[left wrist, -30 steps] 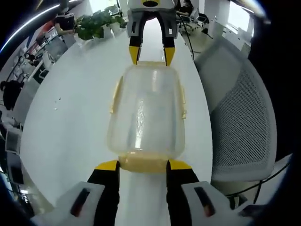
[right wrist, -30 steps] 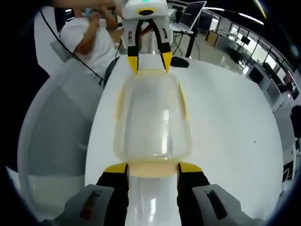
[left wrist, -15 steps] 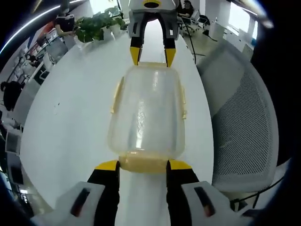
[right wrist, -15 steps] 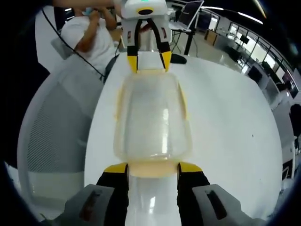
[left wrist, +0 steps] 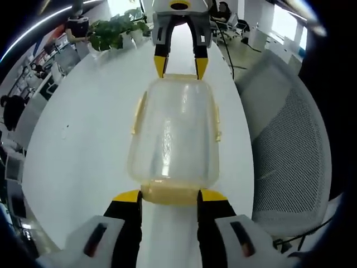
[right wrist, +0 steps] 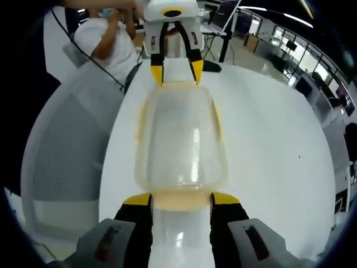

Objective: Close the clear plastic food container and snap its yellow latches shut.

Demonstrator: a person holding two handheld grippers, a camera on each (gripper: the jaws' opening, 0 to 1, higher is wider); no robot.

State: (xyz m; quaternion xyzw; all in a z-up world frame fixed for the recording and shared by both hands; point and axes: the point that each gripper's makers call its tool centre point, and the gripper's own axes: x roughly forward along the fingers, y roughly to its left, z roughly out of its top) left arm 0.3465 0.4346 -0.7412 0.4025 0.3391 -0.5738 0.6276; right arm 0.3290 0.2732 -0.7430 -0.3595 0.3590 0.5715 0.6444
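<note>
The clear rectangular plastic food container w/ its lid on (left wrist: 174, 131) (right wrist: 181, 137) lay flat on the round white table (left wrist: 83, 139) (right wrist: 273, 151), lengthwise betw. the two grippers. In the left gripper view, the left gripper (left wrist: 169, 196) sat at the container's near short end, its black jaws w/ yellow tips standing apart, one on each side of the yellow end latch (left wrist: 169, 193), tips touching or just beside it; whether they pressed it could not be told. At the container's far short end the right gripper (left wrist: 180, 66) pointed back toward it, jaws likewise apart, yellow tips at the lid's far edge. The right gripper view gave the mirror case: right gripper (right wrist: 181, 200) w/ jaws spread around the near yellow latch (right wrist: 181, 199), left gripper (right wrist: 173, 71) at the far end, jaws apart. Yellow side latches (left wrist: 135, 113) (right wrist: 218, 123) ran along both long sides of the container. Beside the table, next to the container, stood a grey mesh office chair (left wrist: 284, 145) (right wrist: 61, 151). Beyond the container's far end were green potted plants (left wrist: 114, 28) in the left gripper view, and a person in a white shirt (right wrist: 109, 47) in the right gripper view.
</note>
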